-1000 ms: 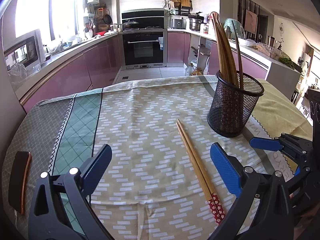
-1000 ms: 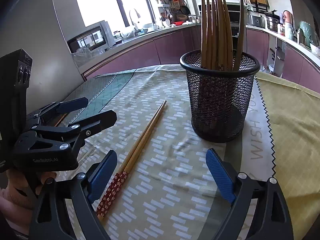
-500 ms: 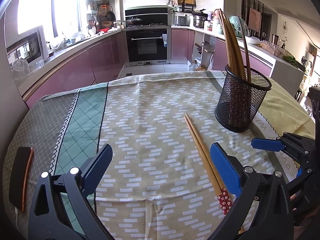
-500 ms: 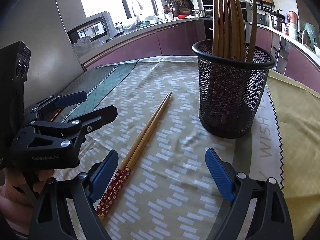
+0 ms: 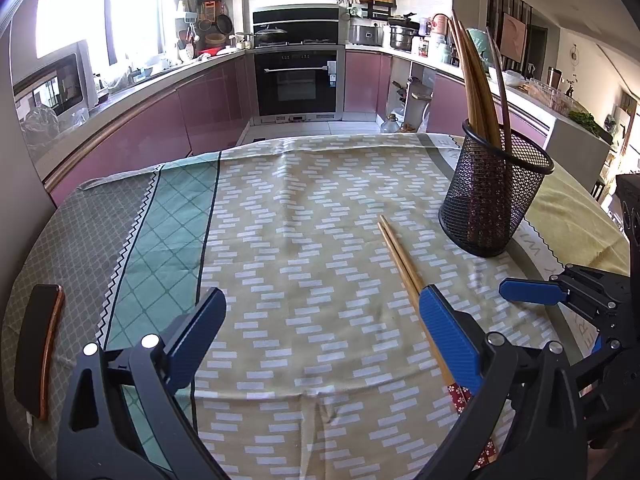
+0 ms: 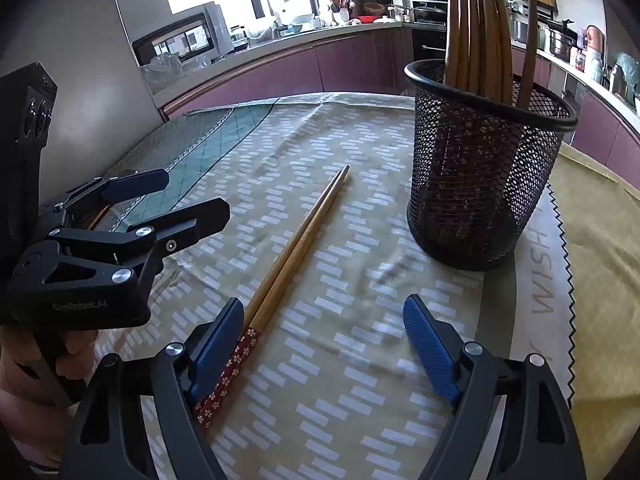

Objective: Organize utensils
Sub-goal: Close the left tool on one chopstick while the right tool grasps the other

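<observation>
Right tongs narrower yet apart, nearer chopsticks beside mesh holder; left tongs apart.

sunlit kitchen, mauve cabinets, black oven, bright window.

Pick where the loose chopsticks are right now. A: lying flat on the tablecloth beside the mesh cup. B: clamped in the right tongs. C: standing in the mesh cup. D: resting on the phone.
A: the chopsticks lie flat on the tablecloth, apart from the mesh cup.
</observation>
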Tool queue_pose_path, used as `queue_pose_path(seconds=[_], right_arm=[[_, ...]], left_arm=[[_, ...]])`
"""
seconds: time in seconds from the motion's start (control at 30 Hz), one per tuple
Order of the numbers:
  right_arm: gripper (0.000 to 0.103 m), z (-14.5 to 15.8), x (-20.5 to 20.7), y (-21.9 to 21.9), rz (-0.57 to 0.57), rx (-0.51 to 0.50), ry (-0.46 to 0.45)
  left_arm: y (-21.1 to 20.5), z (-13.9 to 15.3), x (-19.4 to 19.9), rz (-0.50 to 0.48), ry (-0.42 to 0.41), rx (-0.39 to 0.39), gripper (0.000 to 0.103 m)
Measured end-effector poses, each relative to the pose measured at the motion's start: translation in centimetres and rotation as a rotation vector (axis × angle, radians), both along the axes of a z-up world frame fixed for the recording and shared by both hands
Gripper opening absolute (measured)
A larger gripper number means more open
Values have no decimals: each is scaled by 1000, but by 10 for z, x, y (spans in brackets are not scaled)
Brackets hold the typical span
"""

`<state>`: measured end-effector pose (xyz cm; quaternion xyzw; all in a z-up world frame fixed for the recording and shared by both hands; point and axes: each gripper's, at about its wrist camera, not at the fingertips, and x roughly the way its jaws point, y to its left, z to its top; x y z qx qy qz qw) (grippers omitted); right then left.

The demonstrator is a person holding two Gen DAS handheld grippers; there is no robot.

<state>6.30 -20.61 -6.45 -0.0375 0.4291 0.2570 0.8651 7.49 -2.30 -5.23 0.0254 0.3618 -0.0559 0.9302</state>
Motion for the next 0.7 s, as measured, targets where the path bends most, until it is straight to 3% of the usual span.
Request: queue_pose_path(seconds=[0.47, 0.6, 0.7], right_arm=[[65, 0, -1, -3, -24, -43, -17], [65, 4, 1, -9, -14, 45, 24], [65, 3, 0, -3, -4, 21, 12]], left_arm=[[4, -6, -1, -5, 18, -13, 95], [4, -7, 0, -7, 21, -14, 95], [6, -9, 1, 0, 27, -21, 95]])
